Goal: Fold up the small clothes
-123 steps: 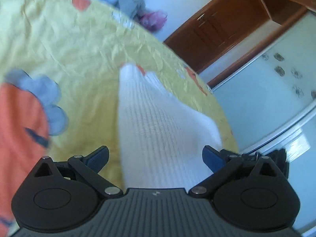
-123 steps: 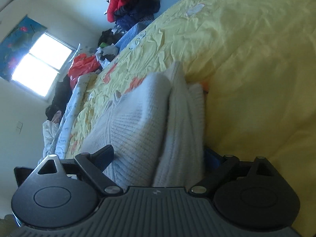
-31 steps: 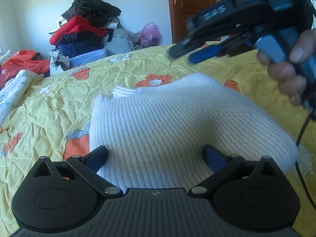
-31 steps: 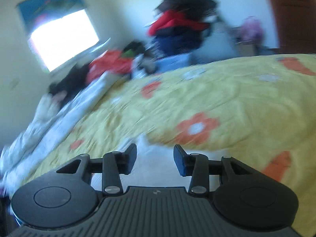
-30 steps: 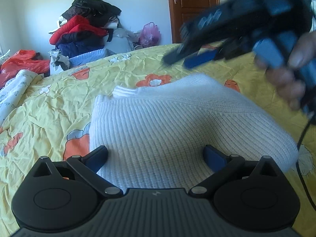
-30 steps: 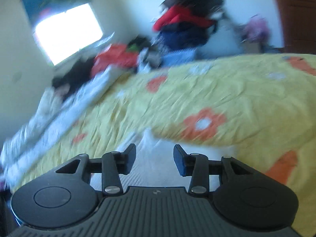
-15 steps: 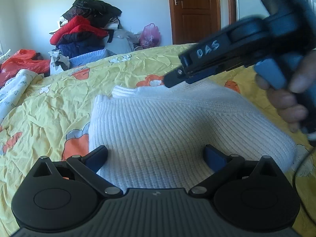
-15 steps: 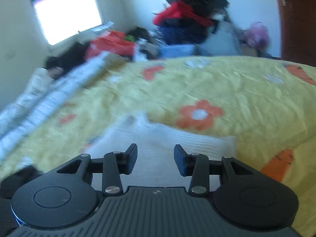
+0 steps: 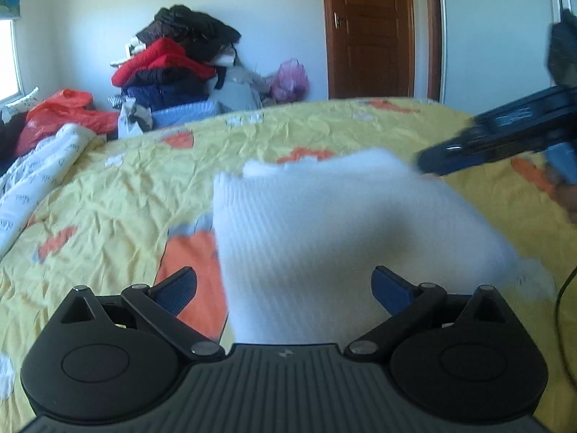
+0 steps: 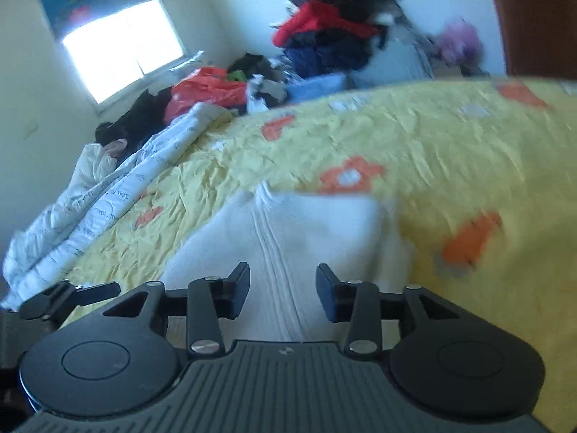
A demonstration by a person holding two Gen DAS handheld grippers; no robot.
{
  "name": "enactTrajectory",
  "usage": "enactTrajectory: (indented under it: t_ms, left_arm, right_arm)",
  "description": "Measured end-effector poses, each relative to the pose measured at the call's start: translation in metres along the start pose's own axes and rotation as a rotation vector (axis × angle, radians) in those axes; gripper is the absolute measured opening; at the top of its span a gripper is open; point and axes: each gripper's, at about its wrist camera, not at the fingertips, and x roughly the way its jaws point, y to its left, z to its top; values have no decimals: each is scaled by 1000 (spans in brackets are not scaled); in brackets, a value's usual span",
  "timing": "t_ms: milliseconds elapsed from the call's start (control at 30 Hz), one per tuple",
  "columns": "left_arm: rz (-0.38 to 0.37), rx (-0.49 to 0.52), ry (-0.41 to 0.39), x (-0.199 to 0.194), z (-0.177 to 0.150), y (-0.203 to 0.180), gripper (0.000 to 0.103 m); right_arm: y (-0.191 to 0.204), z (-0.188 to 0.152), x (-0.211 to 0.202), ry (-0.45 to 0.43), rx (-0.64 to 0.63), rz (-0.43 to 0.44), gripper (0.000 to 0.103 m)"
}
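White knitted garment (image 9: pixel 346 238), folded, is lying on the yellow flowered bed (image 9: pixel 119 198), well inside its edges. Left gripper (image 9: pixel 285 288) and right gripper (image 10: pixel 282 290) are hovering released, grasping nothing.

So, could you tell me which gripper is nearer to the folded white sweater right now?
Neither clearly. The left gripper hovers open over the near edge of the sweater; the right gripper hovers open over its right side. No pad touches it.
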Motion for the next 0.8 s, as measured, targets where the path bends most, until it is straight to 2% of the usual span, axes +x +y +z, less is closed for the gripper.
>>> enactTrajectory:
  t_ms: [100, 167, 233, 267, 367, 467, 500, 533, 567, 667, 733, 800]
  left_arm:
    - [-22, -25, 35, 10, -5, 1, 103]
    - [-72, -58, 64, 22, -6, -1, 103]
    - [-46, -65, 81, 30, -6, -8, 103]
    - [-32, -51, 84, 30, -4, -12, 103]
    - [-52, -54, 83, 22, -1, -10, 103]
    - [-84, -61, 80, 21, -6, -9, 103]
    - [-71, -51, 90, 24, -8, -12, 103]
    - [-47, -38, 93, 29, -12, -15, 103]
    - [-38, -37, 94, 33, -16, -15, 103]
    - [-55, -86, 105, 27, -10, -7, 103]
    - [-7, -68, 44, 8, -4, -2, 103]
    - [9, -65, -29, -8, 6, 0, 103]
  right_arm:
    - [-10, -19, -8, 70, 78, 61, 44]
    - [-4, -32, 1, 138, 32, 14, 43]
    - [-1, -39, 8, 137, 18, 27, 35]
    - [-1, -37, 8, 144, 16, 46, 21]
    - [6, -26, -7, 124, -76, 52, 18]
    - [-6, -32, -7, 154, -105, -4, 17]
    - [-12, -41, 0, 163, -104, -4, 17]
    - [-18, -47, 2, 133, -66, 25, 19]
    - [-21, -49, 2, 120, -39, 25, 24]
    - [-19, -45, -6, 102, 5, 28, 35]
    - [-14, -37, -19, 62, 18, -3, 45]
    - [-2, -26, -32, -41, 4, -27, 50]
